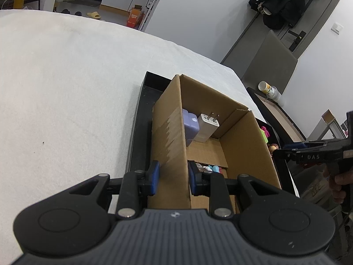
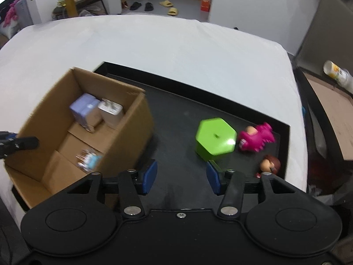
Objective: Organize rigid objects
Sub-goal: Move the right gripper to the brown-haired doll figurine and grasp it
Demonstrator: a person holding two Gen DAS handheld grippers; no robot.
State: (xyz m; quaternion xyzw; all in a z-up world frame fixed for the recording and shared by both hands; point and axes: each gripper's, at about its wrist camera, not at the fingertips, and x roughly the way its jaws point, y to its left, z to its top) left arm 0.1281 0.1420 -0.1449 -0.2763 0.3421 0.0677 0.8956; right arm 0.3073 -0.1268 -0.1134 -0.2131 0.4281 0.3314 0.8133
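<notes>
An open cardboard box (image 1: 242,148) stands at the left end of a black tray (image 2: 176,114). My left gripper (image 1: 173,173) is shut on the box's near left wall, one pad on each side. Inside lie a purple block (image 2: 85,110), a white plug charger (image 2: 110,112) and a small clear packet of coloured pieces (image 2: 88,160). My right gripper (image 2: 182,176) hangs open over the bare tray floor with nothing between its fingers. Just beyond its right finger sits a green hexagonal block (image 2: 215,140). A pink toy (image 2: 257,138) and a brown-haired figurine (image 2: 270,165) lie to the block's right.
The tray rests on a table covered with white cloth (image 2: 176,44), which stretches far and left. Past the table's right edge stand a wooden-bottomed tray (image 2: 331,110) with a tipped cup (image 2: 338,74) and a grey chair (image 1: 271,61). A hand (image 1: 340,181) holds the right gripper.
</notes>
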